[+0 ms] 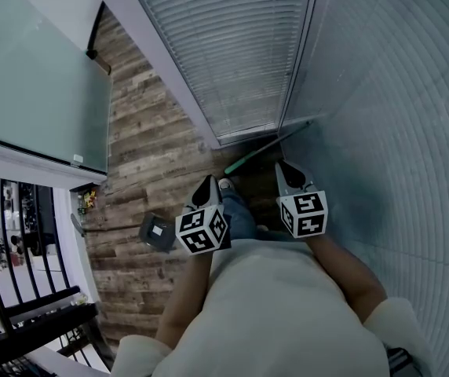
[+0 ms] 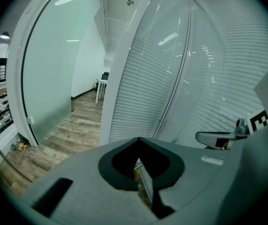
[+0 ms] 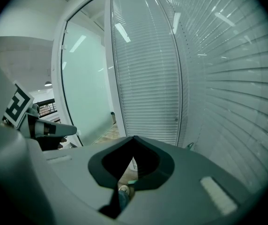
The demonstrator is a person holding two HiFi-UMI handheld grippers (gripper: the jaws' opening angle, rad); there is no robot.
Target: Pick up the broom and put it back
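Nearest, two grippers are being held out before the person's pale top, apart from the broom. The left gripper (image 1: 207, 181) is being held with its jaws together and empty, and the right gripper (image 1: 281, 166) likewise. Just beyond their tips, the broom (image 1: 268, 145) is being shown with its green handle slanting across the wood plank floor (image 1: 146, 148) into the corner where the blind-covered glass walls (image 1: 232, 45) are meeting.

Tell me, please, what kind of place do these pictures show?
Most likely an office interior, perhaps on an upper floor. Glass walls with horizontal blinds meet in a corner, and a frosted glass panel stands nearby. The floor is wood-look plank, and a dark railing runs at the left.
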